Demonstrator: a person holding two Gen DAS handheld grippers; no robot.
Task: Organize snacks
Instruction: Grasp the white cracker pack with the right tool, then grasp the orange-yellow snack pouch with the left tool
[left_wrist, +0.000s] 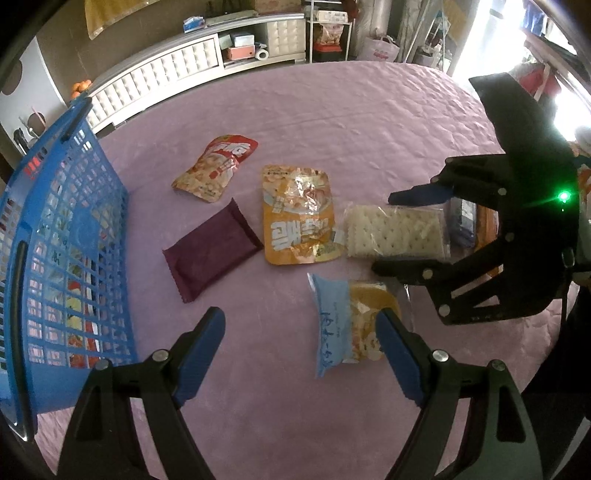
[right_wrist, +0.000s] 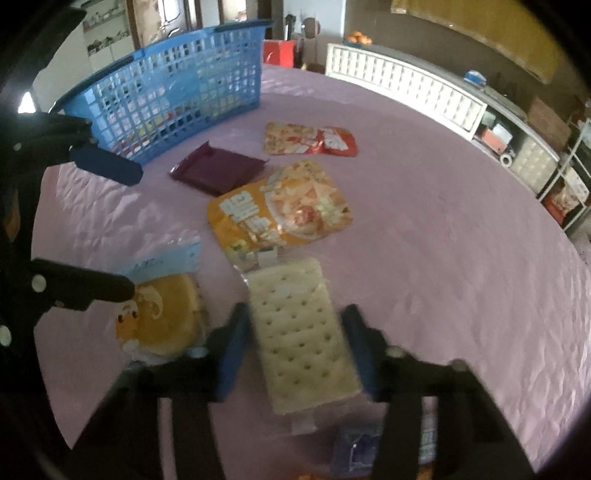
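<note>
Clear plastic wraps the cracker pack (right_wrist: 301, 332), pale dotted crackers showing through, and it's lying flat on the purple bedspread (right_wrist: 443, 258) right between the two blue pads of the right gripper (right_wrist: 295, 345). The fingers are spread apart, one on each long side of the pack. Can't tell if the pads are actually touching the wrapper, the right wrist view is pretty blurry there.

Just past the far end of the crackers is an orange pouch (left_wrist: 297, 214) with big white Korean-looking lettering, which I can't properly read. Beside the crackers on the left-gripper side sits a round bun in a light blue wrapper (left_wrist: 345, 325) with some dark blue handwriting-style script and a cartoon face, not legible either. Further on there's a plain dark purple packet (left_wrist: 210, 247), and a red and beige pouch (left_wrist: 218, 166) with white characters on the red part.

The left gripper (left_wrist: 301, 356) hangs over the bedspread with its fingers wide apart and nothing in them, one pad next to the bun.

A blue plastic mesh basket (left_wrist: 74, 236) stands near the edge of the bedspread, just beyond the purple packet, with colourful packets showing through the grid. Behind the bed is a white tufted headboard (left_wrist: 155, 77).
</note>
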